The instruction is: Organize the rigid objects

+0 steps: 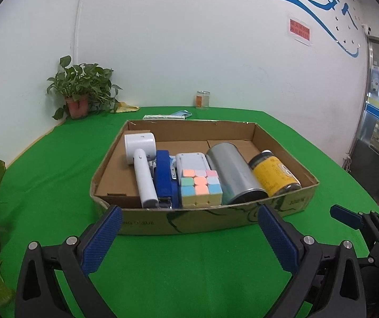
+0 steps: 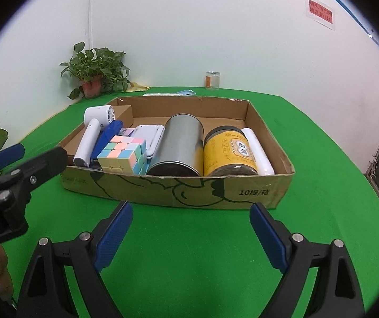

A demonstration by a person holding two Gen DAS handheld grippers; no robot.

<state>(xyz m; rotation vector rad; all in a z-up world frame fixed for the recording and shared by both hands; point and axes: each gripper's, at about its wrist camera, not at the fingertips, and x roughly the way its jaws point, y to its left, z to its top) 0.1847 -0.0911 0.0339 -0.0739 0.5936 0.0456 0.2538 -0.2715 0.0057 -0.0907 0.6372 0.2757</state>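
Both my tools, left (image 1: pixel 189 218) and right (image 2: pixel 190 216), released; cardboard box (image 2: pixel 178 190) on tabletop (image 2: pixel 189 251) holds fan (image 2: pixel 91 132), stapler (image 2: pixel 107 137), cube (image 2: pixel 123 156), tin (image 2: pixel 178 145), yellow jar (image 2: pixel 229 151).

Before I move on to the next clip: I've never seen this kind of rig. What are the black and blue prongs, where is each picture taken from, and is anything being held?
No robot here: a person holds a hand claw in each hand, each with a camera looking along its two blue-padded fingers. The left wrist view shows the left claw, the right wrist view the right claw. Both are open and empty, over a green table. Ahead sits a cardboard box holding a white fan, blue stapler, pastel cube, metal can, yellow jar and a white tube. Behind stand a plant and a glass jar.
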